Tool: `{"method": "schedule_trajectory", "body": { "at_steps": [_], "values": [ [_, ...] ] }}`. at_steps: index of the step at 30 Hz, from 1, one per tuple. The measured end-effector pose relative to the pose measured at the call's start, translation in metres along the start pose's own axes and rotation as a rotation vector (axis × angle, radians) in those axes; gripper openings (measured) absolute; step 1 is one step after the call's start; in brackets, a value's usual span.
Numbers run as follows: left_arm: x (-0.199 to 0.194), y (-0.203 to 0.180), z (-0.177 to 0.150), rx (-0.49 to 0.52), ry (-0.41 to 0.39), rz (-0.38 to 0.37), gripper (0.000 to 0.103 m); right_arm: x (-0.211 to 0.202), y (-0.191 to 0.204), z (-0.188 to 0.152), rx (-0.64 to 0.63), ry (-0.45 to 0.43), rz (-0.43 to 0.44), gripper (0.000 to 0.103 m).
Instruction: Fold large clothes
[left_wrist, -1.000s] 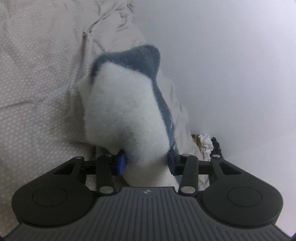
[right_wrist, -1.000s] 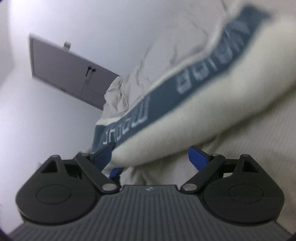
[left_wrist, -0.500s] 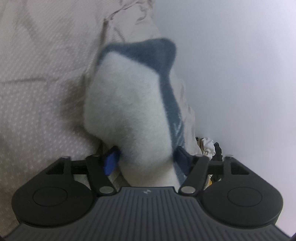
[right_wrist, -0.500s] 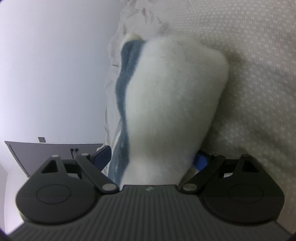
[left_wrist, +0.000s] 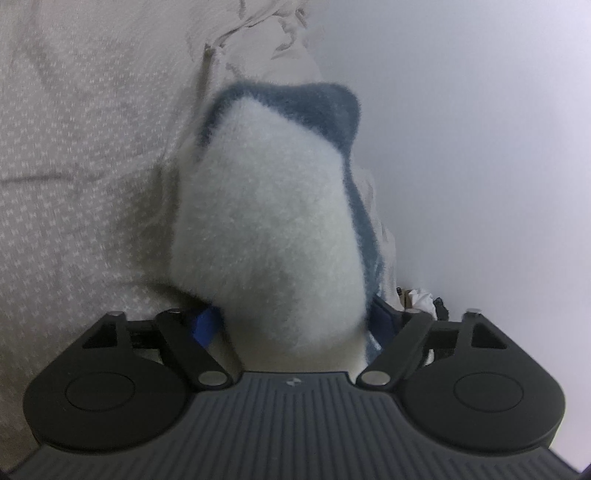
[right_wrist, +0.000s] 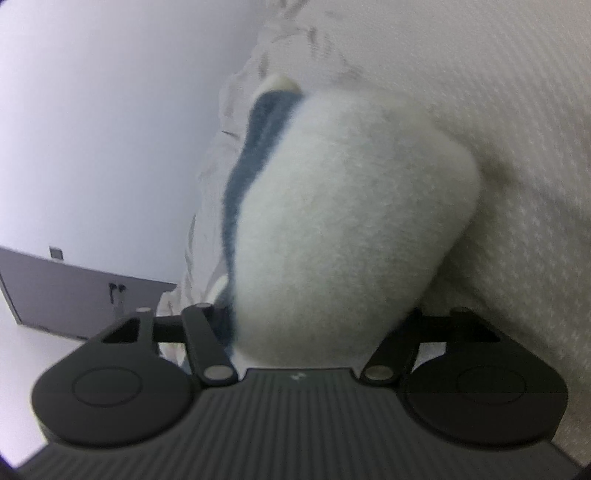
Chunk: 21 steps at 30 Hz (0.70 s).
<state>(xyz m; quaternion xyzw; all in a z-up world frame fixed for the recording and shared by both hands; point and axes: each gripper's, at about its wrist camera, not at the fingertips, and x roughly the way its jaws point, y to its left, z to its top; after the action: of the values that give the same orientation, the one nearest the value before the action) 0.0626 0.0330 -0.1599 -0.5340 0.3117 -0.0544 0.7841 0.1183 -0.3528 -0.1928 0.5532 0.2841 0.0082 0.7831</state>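
A thick, fluffy white garment (left_wrist: 273, 236) with a blue-grey band (left_wrist: 314, 107) lies bundled on the dotted bedsheet (left_wrist: 74, 166). One end of it fills the gap of my left gripper (left_wrist: 295, 325). The jaws stand wide there, and the blue pads (left_wrist: 205, 323) sit just beside the fleece without squeezing it. In the right wrist view the same garment (right_wrist: 343, 221) fills my right gripper (right_wrist: 317, 325). Those jaws are closing on it, and both pads are buried in the fleece.
A plain white wall (left_wrist: 480, 147) runs close along the bed's edge. Small clutter (left_wrist: 421, 299) sits in the gap by the wall. A grey panel (right_wrist: 74, 295) with a socket stands low on the left. Rumpled sheet (right_wrist: 498, 92) spreads on the right.
The left jaws have spread apart off the garment. The right gripper swung from the lettered band's side to the bundle's end, and its jaws have drawn in onto the fleece.
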Motion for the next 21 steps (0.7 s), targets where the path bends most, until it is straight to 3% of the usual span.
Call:
{"method": "schedule_trajectory", "body": {
  "at_steps": [8, 13, 21],
  "values": [
    [-0.012, -0.011, 0.0, 0.085, -0.026, -0.001, 0.061, -0.014, 0.021, -0.002, -0.165, -0.06, 0.022, 0.05],
    [-0.02, -0.017, 0.003, 0.124, -0.049, -0.069, 0.058, -0.031, 0.032, 0.004, -0.231, -0.115, 0.092, 0.048],
    [-0.027, -0.058, 0.002, 0.208, -0.037, -0.141, 0.055, -0.062, 0.06, 0.022, -0.344, -0.159, 0.144, 0.048]
  ]
}}
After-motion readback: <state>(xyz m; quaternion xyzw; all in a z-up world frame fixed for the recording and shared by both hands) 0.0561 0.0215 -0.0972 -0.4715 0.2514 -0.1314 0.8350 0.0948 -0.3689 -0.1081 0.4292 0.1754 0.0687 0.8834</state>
